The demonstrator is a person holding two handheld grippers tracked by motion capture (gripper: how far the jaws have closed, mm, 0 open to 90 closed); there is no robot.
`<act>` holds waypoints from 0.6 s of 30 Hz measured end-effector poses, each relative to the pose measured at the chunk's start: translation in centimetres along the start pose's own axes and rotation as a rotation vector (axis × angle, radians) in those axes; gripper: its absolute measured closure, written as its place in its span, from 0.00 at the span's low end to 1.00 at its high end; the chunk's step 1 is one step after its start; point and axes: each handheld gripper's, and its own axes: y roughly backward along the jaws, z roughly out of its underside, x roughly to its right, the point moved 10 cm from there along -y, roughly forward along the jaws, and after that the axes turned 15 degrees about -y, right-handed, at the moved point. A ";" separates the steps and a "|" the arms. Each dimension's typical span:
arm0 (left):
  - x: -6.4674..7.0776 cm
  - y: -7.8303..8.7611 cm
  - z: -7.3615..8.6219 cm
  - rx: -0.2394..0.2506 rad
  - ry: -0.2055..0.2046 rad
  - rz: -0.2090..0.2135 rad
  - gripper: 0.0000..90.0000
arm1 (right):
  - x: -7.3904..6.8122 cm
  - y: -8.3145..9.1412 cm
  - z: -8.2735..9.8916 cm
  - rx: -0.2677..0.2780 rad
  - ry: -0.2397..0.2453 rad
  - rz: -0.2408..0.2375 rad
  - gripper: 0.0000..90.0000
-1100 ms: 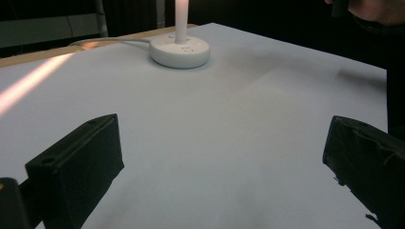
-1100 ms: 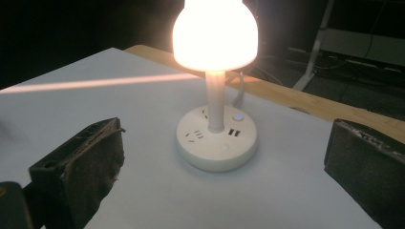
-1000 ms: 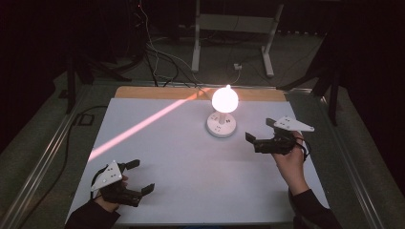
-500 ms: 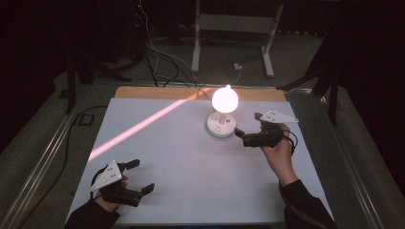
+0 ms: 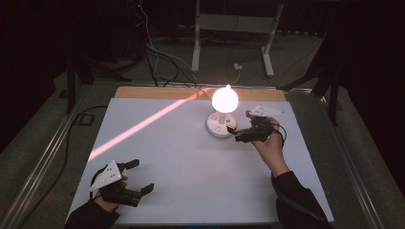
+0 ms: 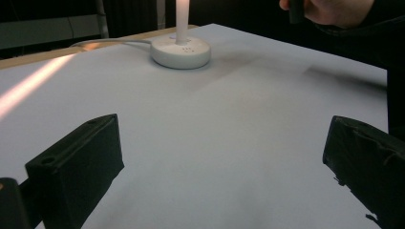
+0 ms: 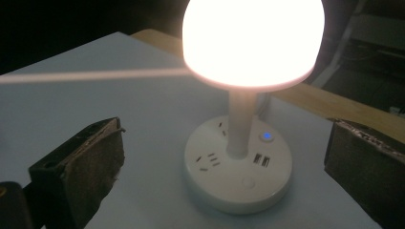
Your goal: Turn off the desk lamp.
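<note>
A lit lamp [image 5: 224,98] with a glowing round shade stands on a white round base [image 5: 220,126] at the back middle of the white table [image 5: 191,167]. The base [image 7: 239,167] carries sockets, USB ports, a blue light [image 7: 267,136] and a round button [image 7: 248,182]. My right gripper [image 5: 234,134] hovers just right of the base, open, its jaws standing wide on either side of the base in the right gripper view [image 7: 224,157]. My left gripper [image 5: 141,175] rests near the front left corner, open and holding nothing [image 6: 224,143].
A pink streak of light [image 5: 143,125] crosses the table diagonally. A wooden strip [image 5: 157,93] runs along the back edge. Cables [image 5: 157,62] and a metal stand [image 5: 229,28] sit on the floor behind. A rail [image 5: 43,157] flanks the left side.
My right gripper has moved left and slightly forward, closing in on the lamp base. The left gripper has stayed in place.
</note>
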 end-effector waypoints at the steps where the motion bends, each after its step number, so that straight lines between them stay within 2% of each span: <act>1: 0.0 0.0 0.0 0.000 0.002 0.000 0.01 | 0.0 -0.2 0.2 -0.008 0.008 -0.014 0.00; 3: 0.0 0.0 0.1 -0.003 -0.002 0.001 0.01 | 0.2 -0.7 0.4 -0.013 0.020 0.003 0.00; 7: 0.0 0.0 0.0 -0.001 0.001 0.003 0.01 | 0.6 -1.6 0.8 -0.032 0.014 -0.002 0.00; 10: 0.0 0.0 0.1 -0.004 -0.003 0.003 0.01 | 1.1 -2.0 1.1 -0.034 0.001 0.020 0.07; 13: 0.0 0.0 0.0 0.000 0.001 0.002 0.01 | 1.6 -2.3 1.2 -0.033 -0.004 0.043 0.17; 16: 0.1 0.0 0.1 -0.004 -0.003 0.002 0.01 | 1.9 -2.5 1.4 -0.028 -0.015 0.048 0.20; 17: 0.1 0.0 0.1 -0.005 -0.004 0.003 0.01 | 2.3 -2.7 1.7 -0.034 -0.018 0.067 0.30; 18: 0.1 0.0 0.0 -0.002 -0.002 0.003 0.01 | 2.3 -2.7 1.7 -0.034 -0.018 0.067 0.30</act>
